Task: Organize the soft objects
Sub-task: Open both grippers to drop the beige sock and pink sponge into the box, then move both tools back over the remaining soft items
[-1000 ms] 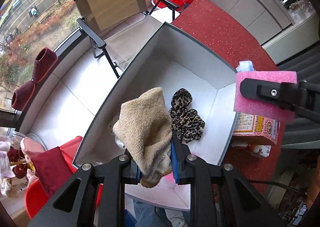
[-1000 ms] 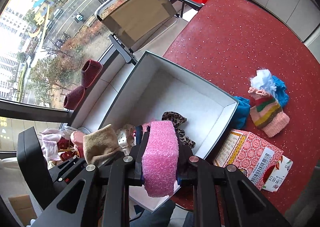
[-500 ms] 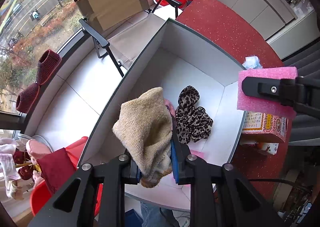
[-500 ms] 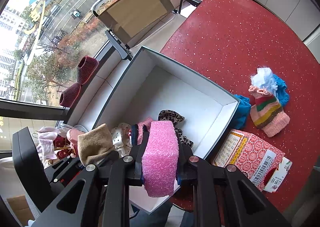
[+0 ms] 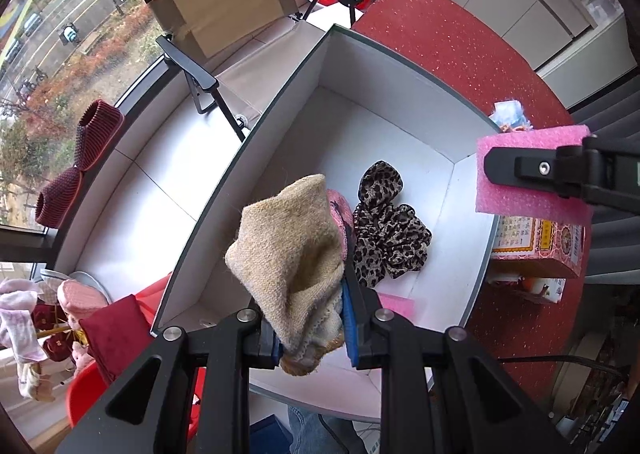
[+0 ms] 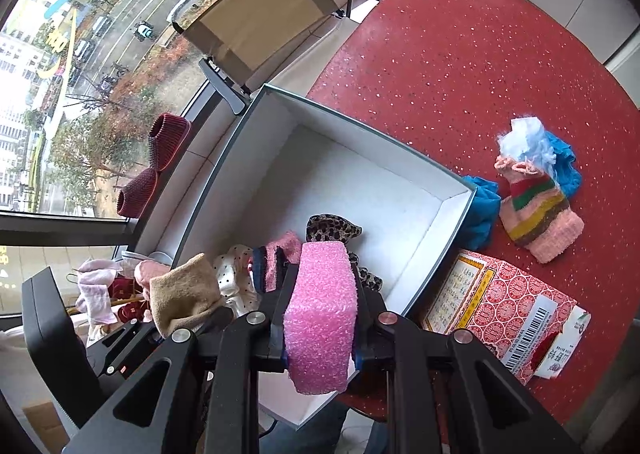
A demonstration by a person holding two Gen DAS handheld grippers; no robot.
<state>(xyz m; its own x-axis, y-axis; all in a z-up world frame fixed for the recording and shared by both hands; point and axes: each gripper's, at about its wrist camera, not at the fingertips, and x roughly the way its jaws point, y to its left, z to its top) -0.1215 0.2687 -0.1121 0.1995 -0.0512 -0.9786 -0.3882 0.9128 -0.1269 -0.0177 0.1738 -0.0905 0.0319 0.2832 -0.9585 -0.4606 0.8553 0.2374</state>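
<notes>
Box (image 5: 384, 77) walls ring open white floor beyond scrunchie (image 5: 390, 230).

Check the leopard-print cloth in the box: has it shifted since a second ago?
No. The leopard-print cloth lies in the same spot on the floor of the white box, just as near the right-hand wall; only the camera view drifted slightly.

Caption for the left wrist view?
Left gripper holds tan sock over white box; leopard scrunchie inside.
</notes>
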